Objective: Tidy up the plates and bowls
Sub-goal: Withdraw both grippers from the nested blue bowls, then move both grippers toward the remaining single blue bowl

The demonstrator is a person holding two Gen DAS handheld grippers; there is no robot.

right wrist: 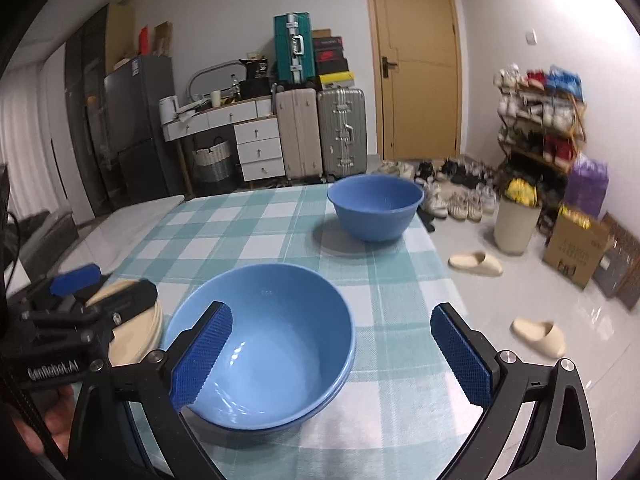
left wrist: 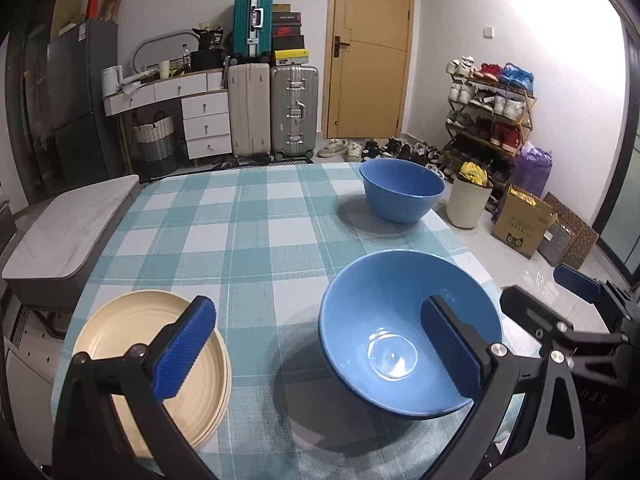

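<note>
While both tools hang over the near edge of a counter draped in a teal-and-white checked cloth, neither grips anything. The left tool stands wide, one blue pad over the stack of cream plates at the near left corner, the other over the near blue bowls; whether either pad touches is unclear. The right tool is equally wide, its left pad just over the near rim of the same near blue bowls, its right pad over bare cloth near the counter's right edge. The right wrist view shows what the left does not: a second rim below the first, so two bowls sit nested there, plus two pale slippers on the tiled floor and part of a hand at the lower left. It also catches the left tool from the side, over the cream plates. The left wrist view shows the plates more fully, several rims stacked, and the right tool reaching in from the right. Both views show a lone blue bowl upright at the far right corner, well apart from the nested pair.
</note>
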